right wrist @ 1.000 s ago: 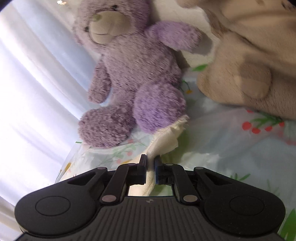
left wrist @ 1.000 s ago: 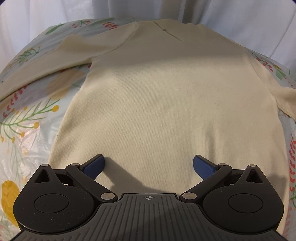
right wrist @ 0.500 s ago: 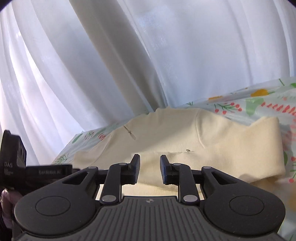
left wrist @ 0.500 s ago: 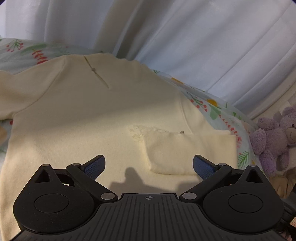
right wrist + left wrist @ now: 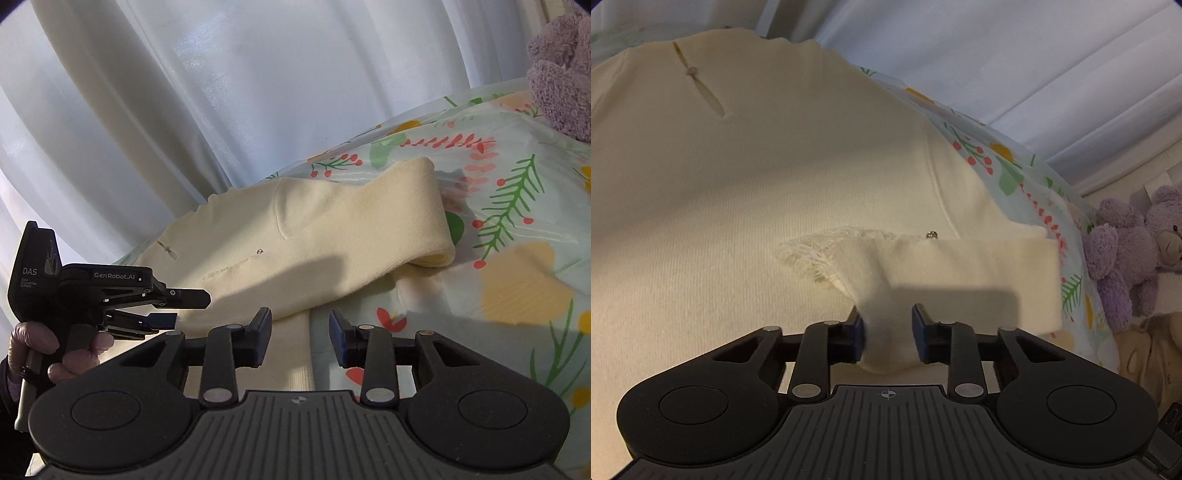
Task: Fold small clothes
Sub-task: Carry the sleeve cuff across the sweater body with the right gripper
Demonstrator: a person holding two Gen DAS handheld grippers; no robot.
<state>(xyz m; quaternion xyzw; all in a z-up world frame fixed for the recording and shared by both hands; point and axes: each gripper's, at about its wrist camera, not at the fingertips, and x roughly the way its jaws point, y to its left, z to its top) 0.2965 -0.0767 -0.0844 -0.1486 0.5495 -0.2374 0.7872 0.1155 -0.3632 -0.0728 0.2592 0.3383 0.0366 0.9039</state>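
Observation:
A cream sweater (image 5: 738,203) lies flat on the floral sheet, its neck slit at the far left. Its right sleeve (image 5: 979,266) is folded back across the body, frayed cuff toward the middle. My left gripper (image 5: 886,325) is shut on a bunched part of that sleeve near the cuff. In the right wrist view the same sleeve (image 5: 369,221) doubles over at the sweater's (image 5: 240,229) edge. My right gripper (image 5: 300,332) hovers over the sweater's side edge, jaws opening, nothing pinched between them. The left gripper (image 5: 188,308) shows at the left, in a person's hand (image 5: 55,350).
White curtains (image 5: 997,55) hang close behind the bed. A purple teddy bear (image 5: 1126,251) and a beige plush toy (image 5: 1145,354) sit at the right edge. The floral sheet (image 5: 498,258) spreads bare to the right of the sleeve.
My left gripper swung right, came down on the folded sleeve and shut on it. My right gripper laid the sleeve across the body, let go and drew back with its jaws widening.

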